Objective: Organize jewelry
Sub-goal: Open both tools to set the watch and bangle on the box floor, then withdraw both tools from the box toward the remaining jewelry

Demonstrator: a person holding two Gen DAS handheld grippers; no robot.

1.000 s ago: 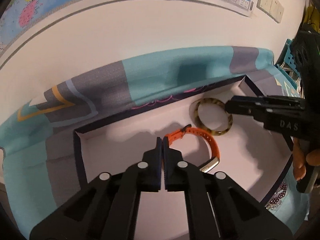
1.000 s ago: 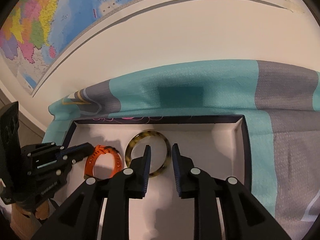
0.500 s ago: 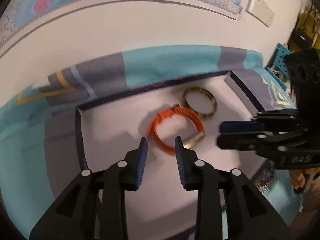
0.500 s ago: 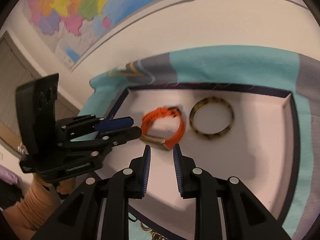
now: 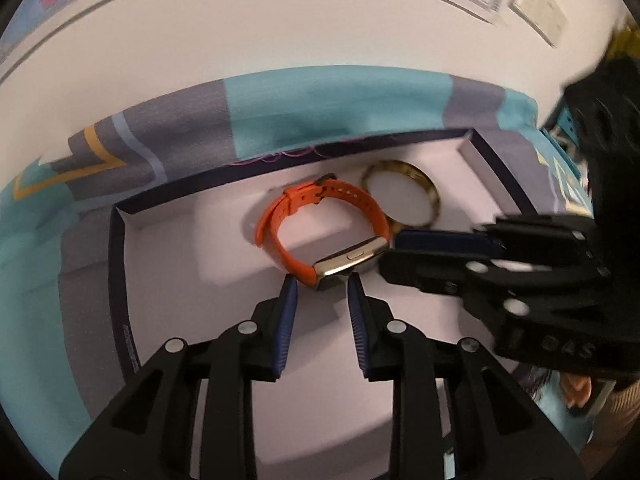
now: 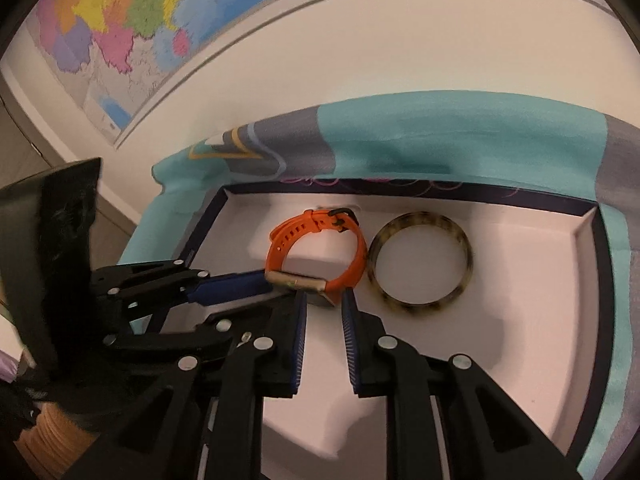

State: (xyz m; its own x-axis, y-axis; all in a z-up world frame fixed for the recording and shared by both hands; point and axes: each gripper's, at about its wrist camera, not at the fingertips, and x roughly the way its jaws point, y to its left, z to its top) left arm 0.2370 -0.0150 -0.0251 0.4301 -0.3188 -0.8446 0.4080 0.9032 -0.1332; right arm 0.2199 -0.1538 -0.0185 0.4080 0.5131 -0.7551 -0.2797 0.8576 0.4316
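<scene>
Jewelry in a shallow white-lined tray (image 5: 116, 264) with a dark navy rim, on a teal and grey cloth (image 5: 320, 108) over the worktop, close against a pale wall. Two pieces inside, both toward the far side.

Orange watch (image 5: 292, 208) standing on edge as a closed loop: buckle at the far end, gold body at the near end, band curving between. Just beside it, on the side away from the left hand, a tortoiseshell bangle (image 5: 434, 196) lying flat on the tray floor. Touching the band or only close to it: cannot tell, since from the left wrist the band overlaps the ring, while from the right wrist a thin gap seems to show.

Left tool (image 5: 322, 284) pointing steeply down at the watch, jaws at a narrow gap after just opening from fully closed. Near corner of the gold body right at the tips, blue ribbed pads (image 5: 286, 320) clear of it on either side, nothing gripped.

Right tool (image 6: 324, 296) coming at the same gold body from the opposite side, jaws narrower still and just closing a little. Corner of the watch body at the mouth of the gap, pads not pressing on it. Nothing held.

Tips of both tools close together around the watch body, almost meeting. Seen from each wrist, the other tool reaching in sideways with its blue pad alongside an end of the gold body.

Coloured map (image 6: 120, 20) high on the wall; pale switch plate (image 5: 536, 20) further along.
</scene>
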